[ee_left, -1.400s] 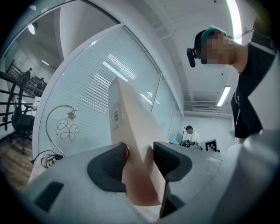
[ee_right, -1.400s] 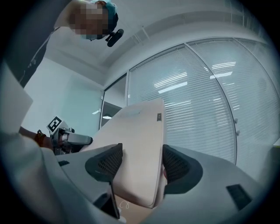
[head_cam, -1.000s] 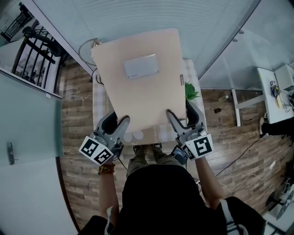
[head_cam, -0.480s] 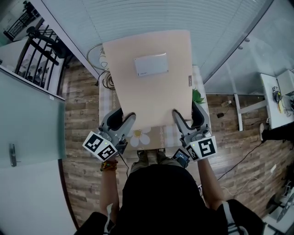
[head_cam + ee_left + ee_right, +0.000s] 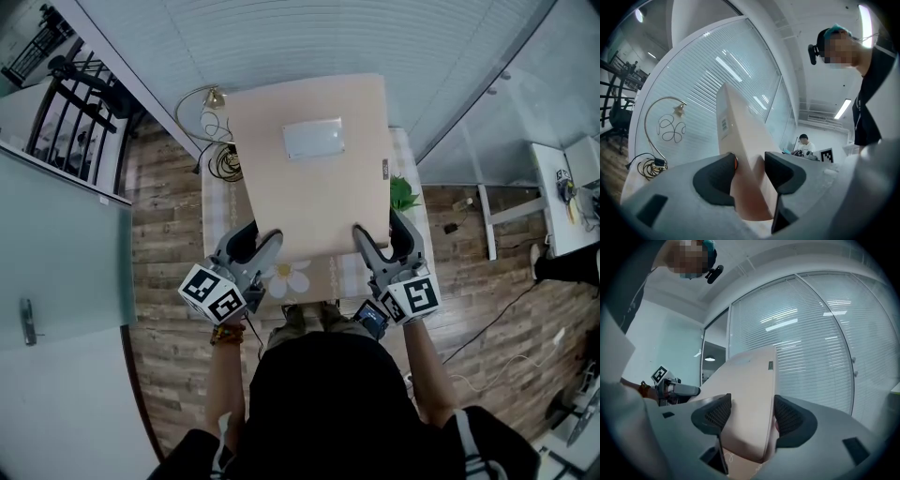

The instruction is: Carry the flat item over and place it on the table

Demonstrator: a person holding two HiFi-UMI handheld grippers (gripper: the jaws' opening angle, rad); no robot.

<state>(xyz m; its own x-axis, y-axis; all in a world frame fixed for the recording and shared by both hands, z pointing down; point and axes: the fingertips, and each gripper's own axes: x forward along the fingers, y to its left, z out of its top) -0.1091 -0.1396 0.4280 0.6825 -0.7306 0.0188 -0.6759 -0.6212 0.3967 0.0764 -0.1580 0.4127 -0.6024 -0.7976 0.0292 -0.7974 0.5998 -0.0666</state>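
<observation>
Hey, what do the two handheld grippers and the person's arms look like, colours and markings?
The left gripper and right gripper are light grey moulded shells, their curved jaws lined with black textured pads. Each carries a white cube printed with black square markers. The person wears a black top and a bracelet on the left wrist.

A black top (image 5: 319, 403) is worn, plus a beaded bracelet (image 5: 228, 333) on the left wrist, and the grey left gripper (image 5: 260, 234) and right gripper (image 5: 377, 225) are capped with black-and-white marker cubes (image 5: 213, 292).
</observation>
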